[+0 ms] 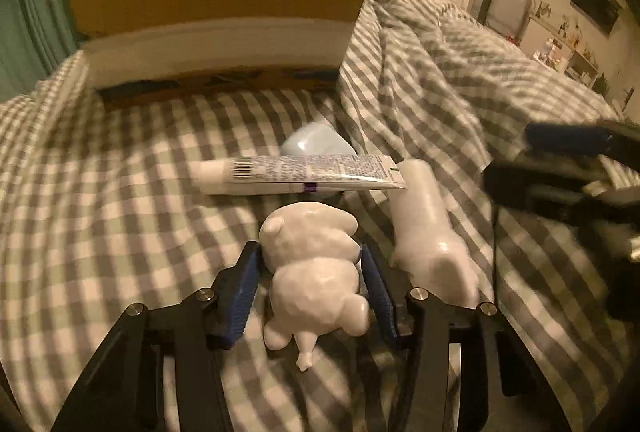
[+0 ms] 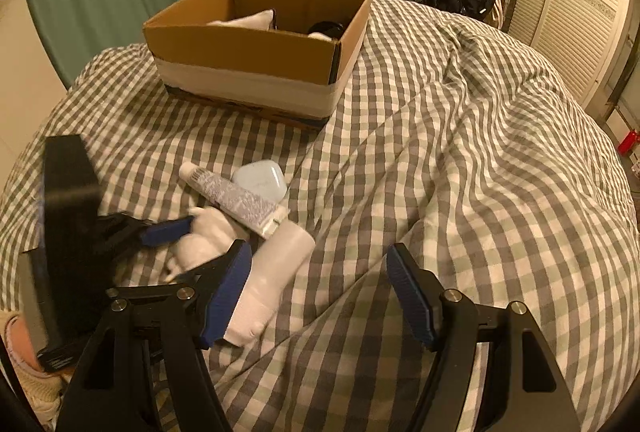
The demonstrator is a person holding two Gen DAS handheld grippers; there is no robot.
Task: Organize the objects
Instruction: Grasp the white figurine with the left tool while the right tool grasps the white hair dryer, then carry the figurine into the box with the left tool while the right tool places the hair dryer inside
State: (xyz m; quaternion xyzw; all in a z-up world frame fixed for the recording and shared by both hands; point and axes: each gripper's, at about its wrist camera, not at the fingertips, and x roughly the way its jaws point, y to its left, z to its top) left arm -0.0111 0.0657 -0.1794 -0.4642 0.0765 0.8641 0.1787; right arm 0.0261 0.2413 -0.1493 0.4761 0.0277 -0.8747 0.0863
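the white figurine [image 1: 316, 272] is clamped between the blue pads of the left gripper [image 1: 310, 264] on the checked bedspread [image 1: 120, 192]. the right gripper [image 2: 320, 292] is held with fingers apart, nothing between them.

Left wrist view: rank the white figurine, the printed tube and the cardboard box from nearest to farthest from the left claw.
1. White figurine: between the pads of the left claw, on the checked bedding.
2. Printed tube: lying crosswise just beyond the figurine.
3. Cardboard box: farthest, at the back of the bed.
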